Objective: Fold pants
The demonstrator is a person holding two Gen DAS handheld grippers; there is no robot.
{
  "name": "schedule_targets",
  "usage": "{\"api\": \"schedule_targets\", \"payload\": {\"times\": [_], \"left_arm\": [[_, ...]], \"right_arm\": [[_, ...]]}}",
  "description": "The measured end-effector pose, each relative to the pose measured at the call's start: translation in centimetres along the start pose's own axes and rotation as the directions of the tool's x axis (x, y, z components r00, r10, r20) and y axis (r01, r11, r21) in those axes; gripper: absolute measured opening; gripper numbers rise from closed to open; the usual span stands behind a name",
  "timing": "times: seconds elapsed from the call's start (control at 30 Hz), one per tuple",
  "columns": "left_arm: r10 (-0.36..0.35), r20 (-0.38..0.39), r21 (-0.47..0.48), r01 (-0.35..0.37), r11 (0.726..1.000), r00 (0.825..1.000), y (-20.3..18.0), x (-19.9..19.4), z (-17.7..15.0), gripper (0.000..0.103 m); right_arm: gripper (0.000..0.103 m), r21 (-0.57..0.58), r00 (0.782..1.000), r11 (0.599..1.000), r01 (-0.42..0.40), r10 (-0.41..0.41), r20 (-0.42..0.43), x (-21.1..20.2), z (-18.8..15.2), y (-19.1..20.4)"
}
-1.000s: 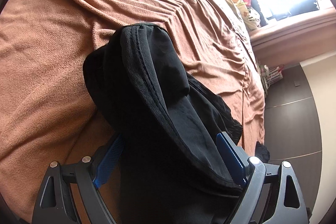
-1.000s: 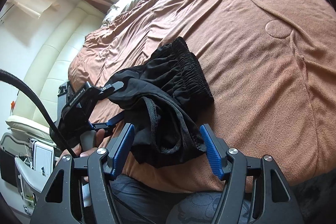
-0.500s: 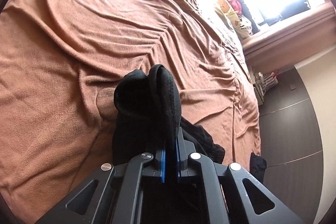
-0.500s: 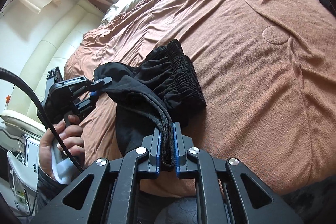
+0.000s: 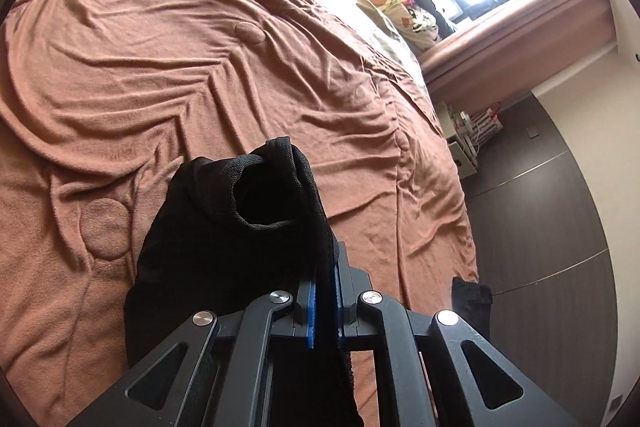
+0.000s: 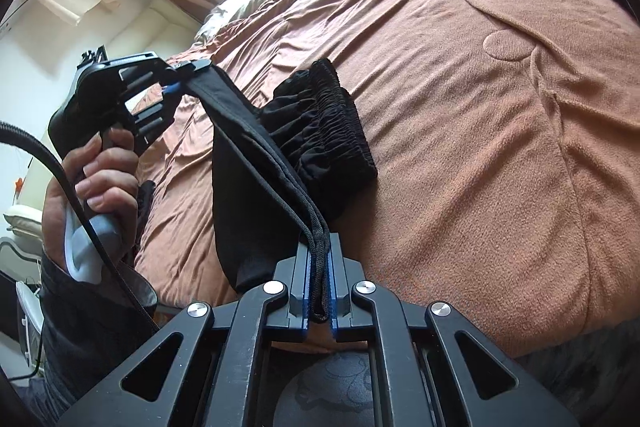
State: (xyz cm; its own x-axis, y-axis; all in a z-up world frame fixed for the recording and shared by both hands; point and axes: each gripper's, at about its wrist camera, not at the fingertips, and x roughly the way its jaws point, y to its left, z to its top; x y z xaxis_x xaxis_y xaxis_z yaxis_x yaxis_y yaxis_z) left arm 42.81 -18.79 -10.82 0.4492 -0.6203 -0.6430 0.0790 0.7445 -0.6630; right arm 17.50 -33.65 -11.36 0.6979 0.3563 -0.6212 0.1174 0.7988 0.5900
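Pants (image 6: 320, 131), black, partly lifted off brown bedspread (image 6: 500, 131); gathered waistband resting on the cover, far of the grippers. Right gripper (image 6: 319, 283) clenched on a doubled hem edge, near centre. Left gripper (image 6: 176, 83) clamped on another corner, raised at far left; same grasp confirmed in its own view (image 5: 325, 301). Fabric between the two slack and bunched. Recommended: draw the grippers apart to tension the edge, keep both at level height, lay flat before folding. Risk: thin edge slipping from pads.

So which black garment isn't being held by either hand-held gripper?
The small black garment at the bed's far edge lies loose; the black pants are clamped by both the left and right.
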Motion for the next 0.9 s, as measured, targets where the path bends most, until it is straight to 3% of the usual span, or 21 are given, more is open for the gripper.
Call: {"api": "schedule_targets", "payload": {"times": [0.17,0.2,0.23,0.3,0.37,0.67,0.9], "left_arm": [[-0.022,-0.066,0.053,0.026,0.998,0.998,-1.9,2.3,-0.7,0.008],[-0.016,-0.082,0.068,0.022,0.997,0.996,-2.2,2.7,-0.9,0.013],[-0.013,-0.096,0.082,0.021,0.996,0.995,-2.6,3.0,-1.1,0.019],[-0.026,-0.107,0.098,0.037,0.994,0.994,-2.8,3.2,-1.6,0.058],[-0.017,-0.084,0.118,0.027,0.993,0.996,-2.5,2.5,-1.9,0.071],[0.106,-0.069,0.112,-0.098,0.989,0.992,2.6,-0.7,-2.1,0.071],[0.15,-0.088,0.112,-0.14,0.984,0.985,6.1,-3.0,-3.3,0.071]], "right_arm": [[0.004,0.035,1.0,0.999,0.004,-0.004,-0.008,-0.1,-0.8,-1.0],[0.004,0.044,1.0,0.999,0.007,-0.007,-0.01,-0.1,-1.0,-1.3],[0.004,0.053,1.0,0.999,0.009,-0.008,-0.012,-0.2,-1.3,-1.5],[0.004,0.065,1.0,0.998,0.01,-0.009,-0.019,-0.2,-1.7,-1.9],[0.004,0.073,1.0,0.997,0.01,-0.008,-0.025,-0.2,-2.1,-2.1],[0.003,0.054,0.998,0.999,-0.003,0.007,-0.057,-0.5,-3.6,-1.3],[0.003,0.055,0.996,0.998,-0.009,0.014,-0.091,-0.2,-4.1,-1.2]]}}
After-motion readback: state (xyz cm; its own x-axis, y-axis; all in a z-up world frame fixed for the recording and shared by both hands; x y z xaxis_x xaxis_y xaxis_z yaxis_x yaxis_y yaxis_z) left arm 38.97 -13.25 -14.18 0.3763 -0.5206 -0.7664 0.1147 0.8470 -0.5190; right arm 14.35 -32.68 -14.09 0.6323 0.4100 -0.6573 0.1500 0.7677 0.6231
